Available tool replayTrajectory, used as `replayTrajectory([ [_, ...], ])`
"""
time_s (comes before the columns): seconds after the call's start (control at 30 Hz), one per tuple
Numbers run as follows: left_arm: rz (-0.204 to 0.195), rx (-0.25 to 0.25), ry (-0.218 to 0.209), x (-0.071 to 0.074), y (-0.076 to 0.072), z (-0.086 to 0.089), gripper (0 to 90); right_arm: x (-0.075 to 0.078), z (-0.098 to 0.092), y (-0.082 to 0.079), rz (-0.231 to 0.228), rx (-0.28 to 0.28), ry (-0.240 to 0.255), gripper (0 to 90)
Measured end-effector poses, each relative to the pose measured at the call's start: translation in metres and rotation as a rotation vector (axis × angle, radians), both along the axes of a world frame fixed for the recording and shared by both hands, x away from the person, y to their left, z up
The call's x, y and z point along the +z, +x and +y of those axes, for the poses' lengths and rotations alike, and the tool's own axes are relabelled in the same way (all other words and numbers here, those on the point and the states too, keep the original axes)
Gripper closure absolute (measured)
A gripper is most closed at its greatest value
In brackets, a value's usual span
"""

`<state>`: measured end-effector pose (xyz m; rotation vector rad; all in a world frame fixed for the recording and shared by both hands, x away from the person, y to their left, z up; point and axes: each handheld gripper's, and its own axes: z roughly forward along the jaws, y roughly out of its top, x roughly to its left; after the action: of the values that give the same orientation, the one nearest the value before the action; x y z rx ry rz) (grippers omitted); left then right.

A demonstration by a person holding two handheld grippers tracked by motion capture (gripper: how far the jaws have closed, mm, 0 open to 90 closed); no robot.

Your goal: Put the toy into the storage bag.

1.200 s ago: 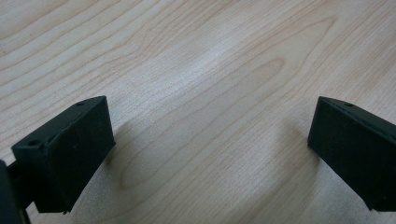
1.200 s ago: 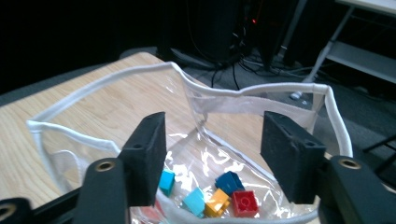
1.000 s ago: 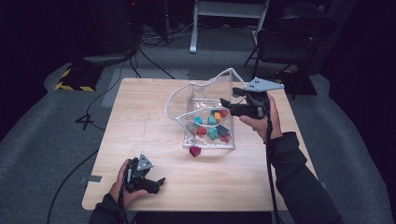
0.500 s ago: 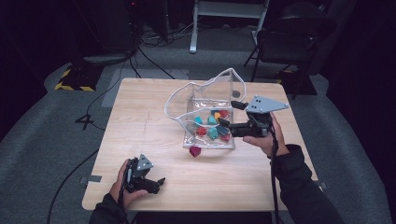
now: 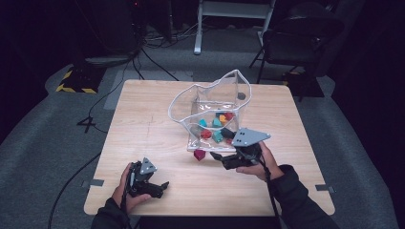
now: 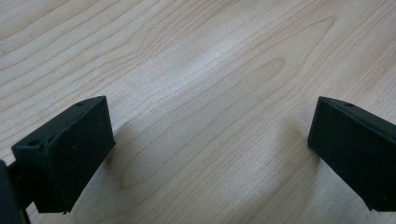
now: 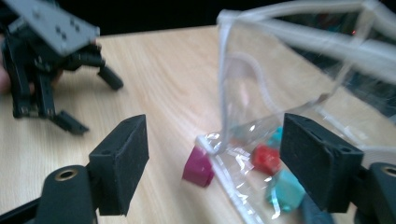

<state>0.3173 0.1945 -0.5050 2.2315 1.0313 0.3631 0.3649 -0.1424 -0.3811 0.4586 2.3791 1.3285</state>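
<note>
Beside the clear bag [image 5: 210, 112], right tongs [image 5: 217, 158] — just opened, empty — face a magenta block [image 5: 199, 154]; left tongs [image 5: 164, 187] spread.

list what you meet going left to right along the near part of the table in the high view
left gripper → magenta block → right gripper, with the person's right hand behind it

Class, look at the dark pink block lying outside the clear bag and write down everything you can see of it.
The dark pink block is a small, solid-looking magenta piece with flat faces, lying on the wooden table. It sits just outside the clear bag, against the bag's near corner seam, apart from the coloured blocks inside. The right gripper has its open jaws either side of it, not touching.
</note>
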Motion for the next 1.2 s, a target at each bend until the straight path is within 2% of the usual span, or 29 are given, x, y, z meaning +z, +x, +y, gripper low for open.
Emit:
replayTrajectory([
  [0.27, 0.0, 0.0, 0.0, 0.0, 0.0, 0.0, 0.4, -0.044, 0.018, 0.003, 0.064, 0.017, -0.072, 25.0],
  [0.6, 0.0, 0.0, 0.0, 0.0, 0.0, 0.0, 0.4, -0.083, 0.034, 0.015, 0.142, -0.018, -0.086, 25.6],
  [0.67, 0.0, 0.0, 0.0, 0.0, 0.0, 0.0, 0.4, -0.091, 0.041, 0.016, 0.137, -0.012, -0.109, 25.5],
  [0.77, 0.0, 0.0, 0.0, 0.0, 0.0, 0.0, 0.4, -0.098, 0.047, 0.017, 0.136, -0.03, -0.123, 25.8],
  [0.87, 0.0, 0.0, 0.001, 0.0, 0.0, 0.0, 0.5, -0.103, 0.05, 0.021, 0.135, -0.075, -0.141, 26.4],
  [1.0, 0.0, 0.0, 0.002, 0.0, 0.0, 0.0, 0.5, -0.107, 0.05, 0.028, 0.163, -0.099, -0.123, 27.0],
  [1.07, -0.001, 0.0, 0.001, 0.0, 0.0, 0.0, 0.5, -0.108, 0.052, 0.03, 0.179, -0.094, -0.107, 29.6],
  [1.2, -0.001, 0.0, 0.001, 0.0, 0.0, 0.0, 0.5, -0.11, 0.057, 0.032, 0.173, -0.12, -0.119, 29.2],
])
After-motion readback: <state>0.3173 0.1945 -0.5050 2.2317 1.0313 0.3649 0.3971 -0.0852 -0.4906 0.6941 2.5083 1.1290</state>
